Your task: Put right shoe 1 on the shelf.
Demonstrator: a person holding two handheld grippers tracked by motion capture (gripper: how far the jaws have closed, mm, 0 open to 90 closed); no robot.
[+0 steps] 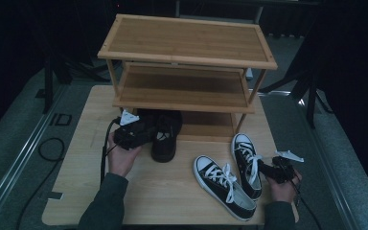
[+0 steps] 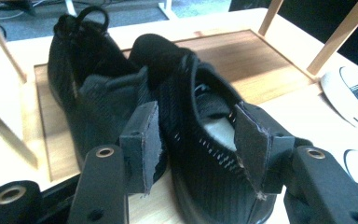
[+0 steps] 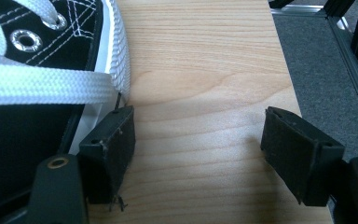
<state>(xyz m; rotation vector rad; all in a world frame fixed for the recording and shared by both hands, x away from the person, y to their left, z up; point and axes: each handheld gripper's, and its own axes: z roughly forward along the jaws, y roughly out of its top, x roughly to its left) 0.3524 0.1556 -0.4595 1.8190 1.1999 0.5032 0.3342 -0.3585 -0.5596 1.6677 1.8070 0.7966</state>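
Two black mesh shoes lie side by side at the bottom shelf [image 2: 242,56] of a wooden rack [image 1: 187,38]. The nearer black shoe [image 2: 200,116] [image 1: 165,139] sticks out onto the table. My left gripper [image 2: 198,144] [image 1: 148,132] straddles it, one pad on each side wall, shut on it. The other black shoe [image 2: 84,84] lies further in on the shelf, with a heel loop at its far end. My right gripper [image 3: 200,149] [image 1: 264,167] rests open on the table. Its left pad [image 3: 112,144] is against the rubber edge of a black-and-white sneaker [image 3: 37,70], and bare wood lies between the jaws.
Two black-and-white sneakers [image 1: 225,184] [image 1: 247,160] lie on the table [image 1: 172,201] at front right, toes toward the rack. The rack's thin legs [image 2: 333,39] stand at the shelf corners. The table's right edge and grey floor [image 3: 335,79] are close to my right gripper.
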